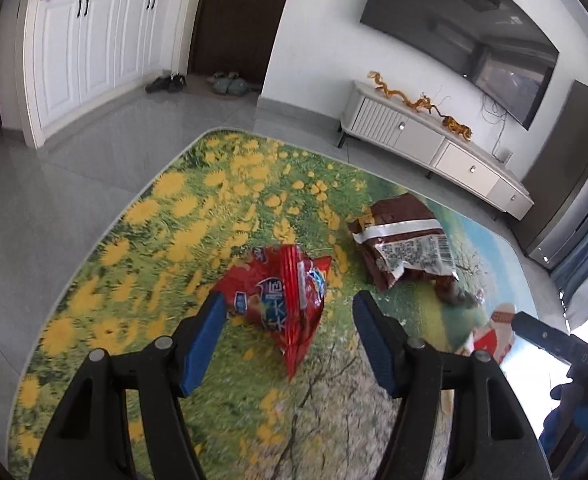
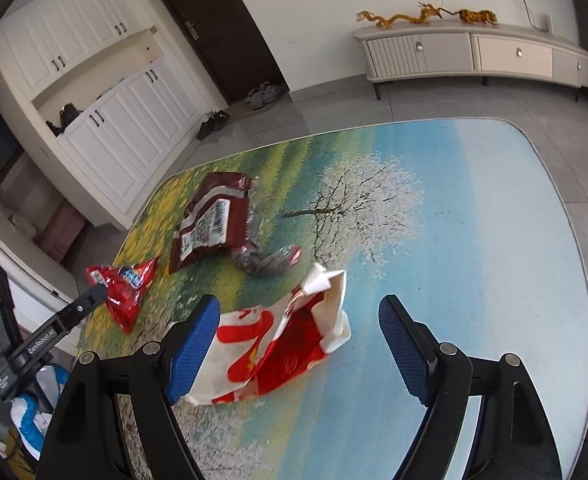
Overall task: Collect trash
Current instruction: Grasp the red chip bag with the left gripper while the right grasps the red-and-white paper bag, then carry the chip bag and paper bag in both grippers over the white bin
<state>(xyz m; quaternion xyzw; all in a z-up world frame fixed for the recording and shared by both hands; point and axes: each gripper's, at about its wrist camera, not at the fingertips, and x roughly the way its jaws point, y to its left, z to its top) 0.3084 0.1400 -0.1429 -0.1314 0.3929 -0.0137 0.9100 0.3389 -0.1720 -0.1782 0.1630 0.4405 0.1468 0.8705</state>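
Observation:
A crumpled red snack bag [image 1: 278,296] lies on the table's landscape-print cover [image 1: 154,220]. My left gripper [image 1: 290,300] hangs open over it, one blue pad on each side, neither touching. A white and red paper bag [image 2: 286,344] lies under my right gripper [image 2: 299,304], which is open; its left pad is close to the bag's edge. Further back lie a brown snack bag [image 2: 214,216] and a small crumpled foil wrapper [image 2: 266,258]. The red bag [image 2: 124,288] also shows in the right wrist view, with a left finger [image 2: 90,300] beside it.
The table edge curves round on the left [image 1: 106,236] and right [image 2: 573,240], with grey tiled floor beyond. A low white TV cabinet [image 2: 473,54] stands against the far wall. White cupboards [image 1: 90,48], a dark door [image 2: 218,28] and shoes [image 1: 166,83] are further off.

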